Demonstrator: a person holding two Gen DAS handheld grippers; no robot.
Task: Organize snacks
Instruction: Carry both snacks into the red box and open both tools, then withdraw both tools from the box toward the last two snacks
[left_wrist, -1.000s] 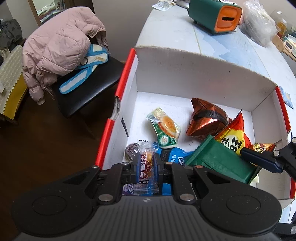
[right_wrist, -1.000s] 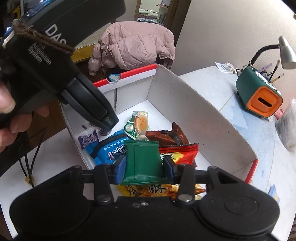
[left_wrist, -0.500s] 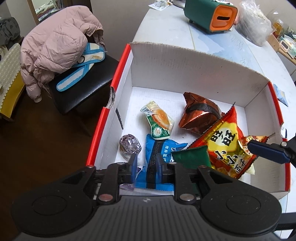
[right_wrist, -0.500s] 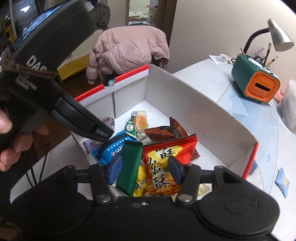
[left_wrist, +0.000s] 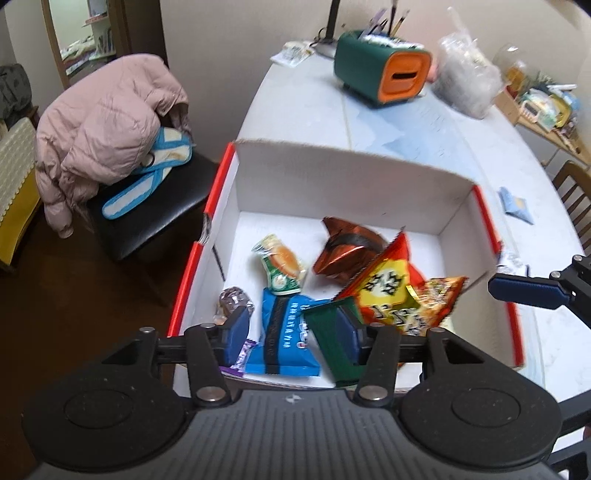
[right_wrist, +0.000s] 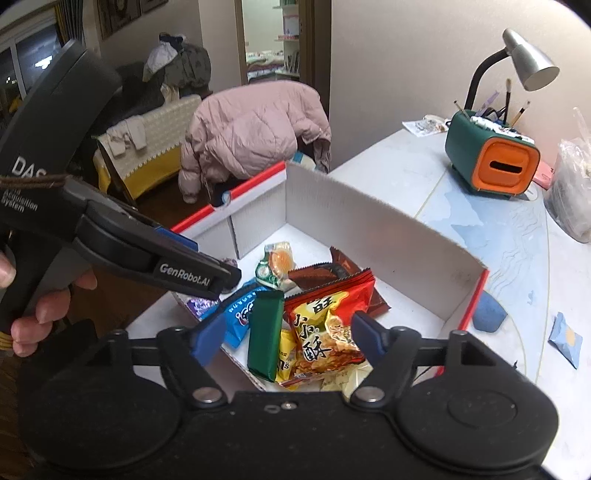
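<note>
Both grippers over the near end of the white cardboard box with red rims (left_wrist: 369, 177), jaws opening: left gripper (left_wrist: 293, 328) and right gripper (right_wrist: 286, 334) grip nothing. Flat green foil packet (right_wrist: 264, 328) and blue snack pouch (left_wrist: 282, 338) lie inside, apparently released. Best to lift clear with fingers apart, avoiding the red-and-yellow crisp bag (right_wrist: 325, 321).

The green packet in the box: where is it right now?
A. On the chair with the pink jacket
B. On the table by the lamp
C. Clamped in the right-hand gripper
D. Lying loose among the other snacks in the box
D: the green packet lies in the cardboard box against the red chip bag, and the right gripper, its jaws opening, does not touch it.
</note>
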